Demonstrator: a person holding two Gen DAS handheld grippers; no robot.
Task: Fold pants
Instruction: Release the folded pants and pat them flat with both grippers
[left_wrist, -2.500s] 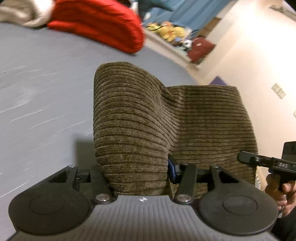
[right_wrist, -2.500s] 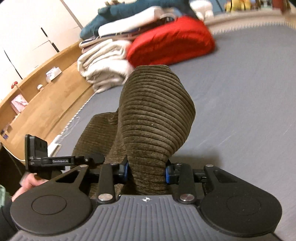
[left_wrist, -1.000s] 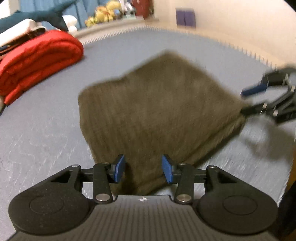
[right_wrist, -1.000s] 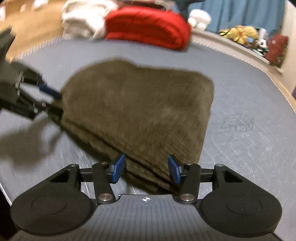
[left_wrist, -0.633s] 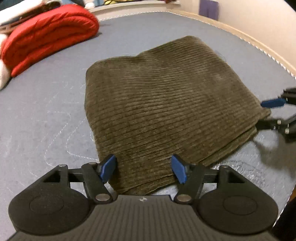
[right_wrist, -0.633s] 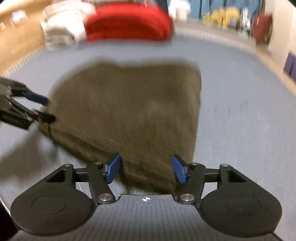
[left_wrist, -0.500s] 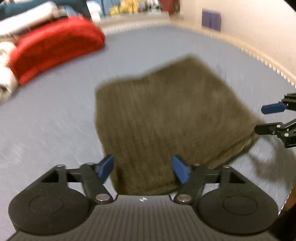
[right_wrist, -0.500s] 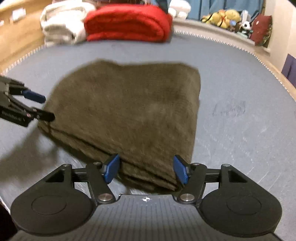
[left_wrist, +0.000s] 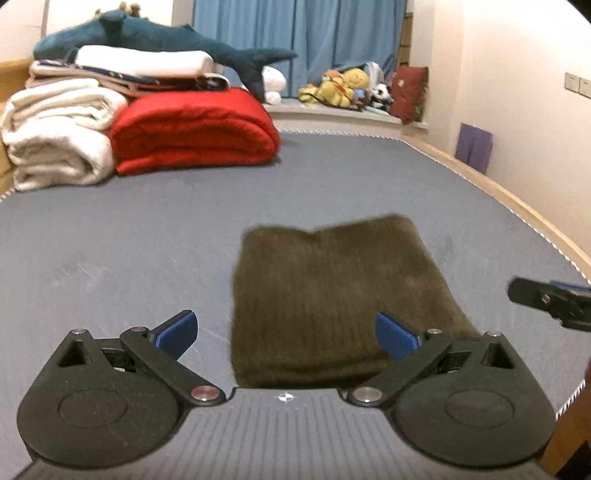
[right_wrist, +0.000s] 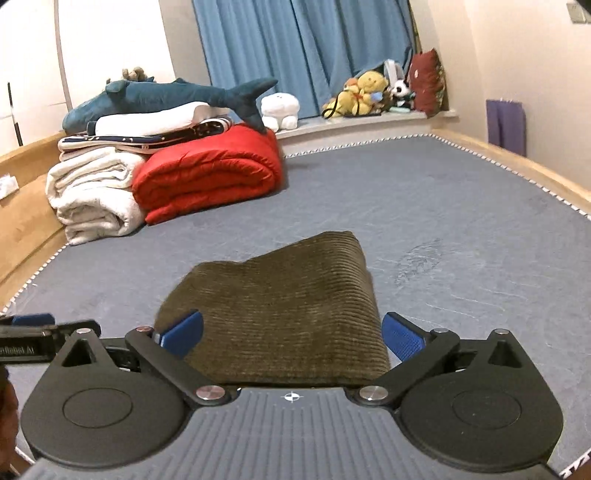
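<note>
Left wrist view: the pants (left_wrist: 332, 295) lie folded into a compact olive-brown corduroy rectangle, flat on the grey mattress (left_wrist: 110, 240) near its front edge, slightly blurred. Right wrist view: the pants (right_wrist: 288, 314) show fine parallel ribs and stacked layers along the near edge. The left claw (left_wrist: 286, 330) hangs just above the near edge of the bundle, tilted downward, jaws opening and spread wide; the blue pads (left_wrist: 177, 330) stand clear of the fabric, nothing gripped. The right claw (right_wrist: 291, 334) holds a matching pose over the other near corner, jaws opening, spread wide, pads apart from the cloth, nothing gripped. Each claw appears at the edge of the other's view: the right claw (left_wrist: 550, 299) at the right border, the left claw (right_wrist: 40, 332) at the left border. At the far end of the mattress rest a red quilt (right_wrist: 210, 177), white blankets (right_wrist: 92, 195) and a plush shark (right_wrist: 166, 96)
</note>
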